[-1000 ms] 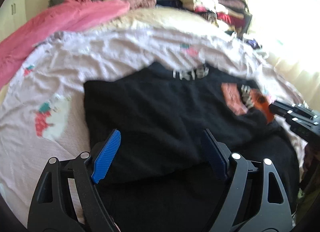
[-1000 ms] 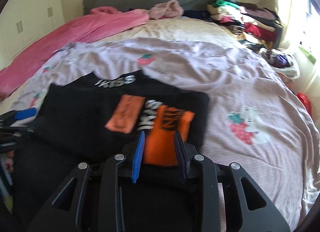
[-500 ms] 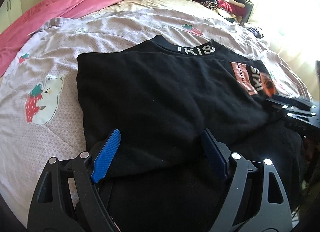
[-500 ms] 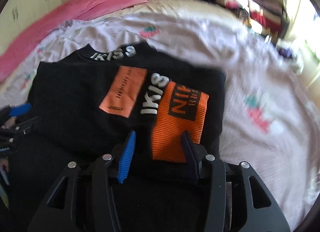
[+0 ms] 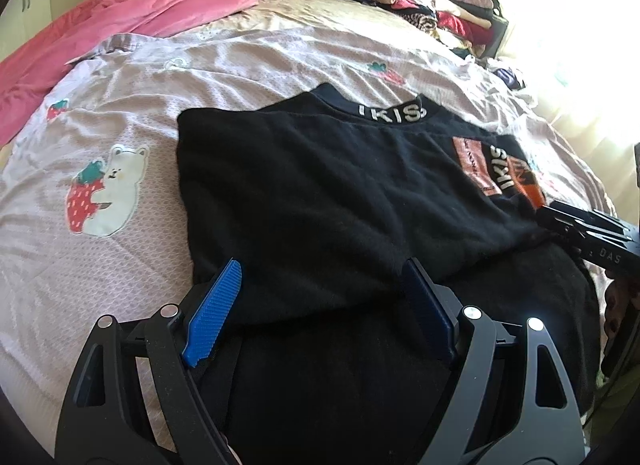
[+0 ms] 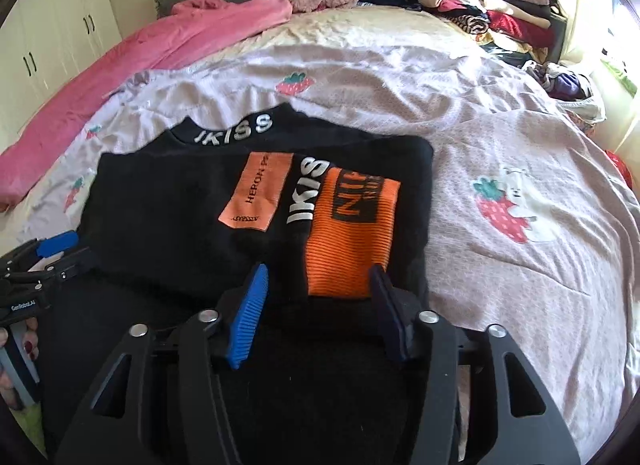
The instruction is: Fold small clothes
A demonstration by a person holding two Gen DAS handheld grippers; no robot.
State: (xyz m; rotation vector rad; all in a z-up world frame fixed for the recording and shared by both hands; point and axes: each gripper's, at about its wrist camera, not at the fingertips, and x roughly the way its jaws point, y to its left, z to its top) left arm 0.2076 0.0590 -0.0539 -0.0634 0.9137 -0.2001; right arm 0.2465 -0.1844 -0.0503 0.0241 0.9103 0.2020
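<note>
A black sweatshirt [image 5: 328,201] is lying half-folded on the bed [image 5: 120,249] as both claws are letting go. The right claw [image 6: 320,305], whose jaws have just been opening, is straddling the orange cuff [image 6: 352,241] without pinching it; the left claw [image 5: 320,305] is standing wide, gripping nothing. To finish the fold cleanly, both should be lifting clear without dragging cloth. The garment is lying just ahead of and beneath each claw's fingertips.
</note>
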